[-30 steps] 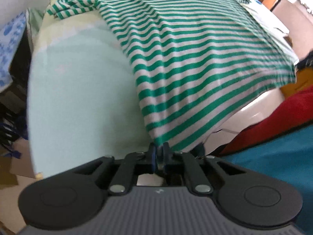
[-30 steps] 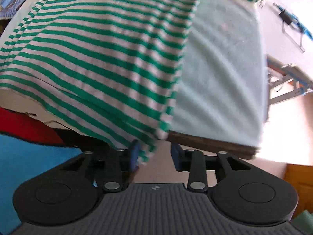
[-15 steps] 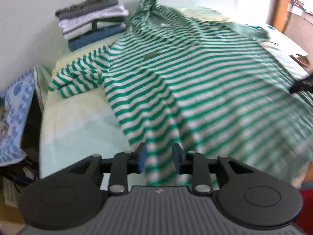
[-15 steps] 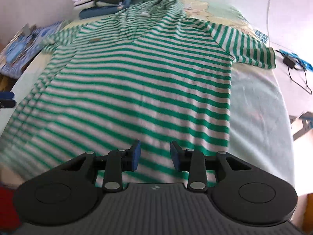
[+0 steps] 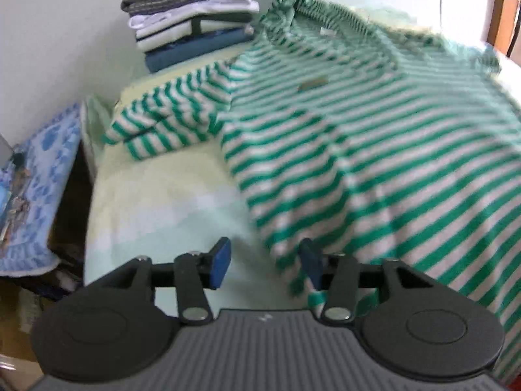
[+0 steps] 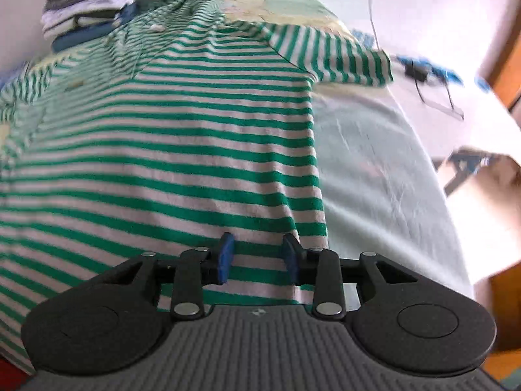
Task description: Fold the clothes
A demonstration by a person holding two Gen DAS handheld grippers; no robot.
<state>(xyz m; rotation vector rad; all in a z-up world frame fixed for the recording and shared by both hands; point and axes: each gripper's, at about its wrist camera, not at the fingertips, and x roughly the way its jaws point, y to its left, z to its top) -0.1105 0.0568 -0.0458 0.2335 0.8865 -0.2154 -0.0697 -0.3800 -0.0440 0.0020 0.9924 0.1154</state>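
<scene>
A green-and-white striped shirt (image 5: 374,150) lies spread on the pale green bed sheet (image 5: 169,208), collar at the far end and hem toward me. My left gripper (image 5: 264,257) hovers at the hem's left corner. Its jaws are opening, and the corner hangs loose against the right finger (image 5: 309,260), not pinched. In the right wrist view the shirt (image 6: 182,150) fills the left and middle. My right gripper (image 6: 258,251) sits open just above the hem near its right edge, with striped cloth beneath the gap.
A stack of folded clothes (image 5: 192,16) stands at the far left corner against the wall, also seen in the right wrist view (image 6: 88,9). A blue patterned cloth (image 5: 42,169) lies left of the bed. A cable and blue items (image 6: 423,71) lie to the right.
Both grippers swung from the bed's near edge up over it, and the shirt now lies flat. The left jaws went from shut on the hem corner to apart, releasing it.
</scene>
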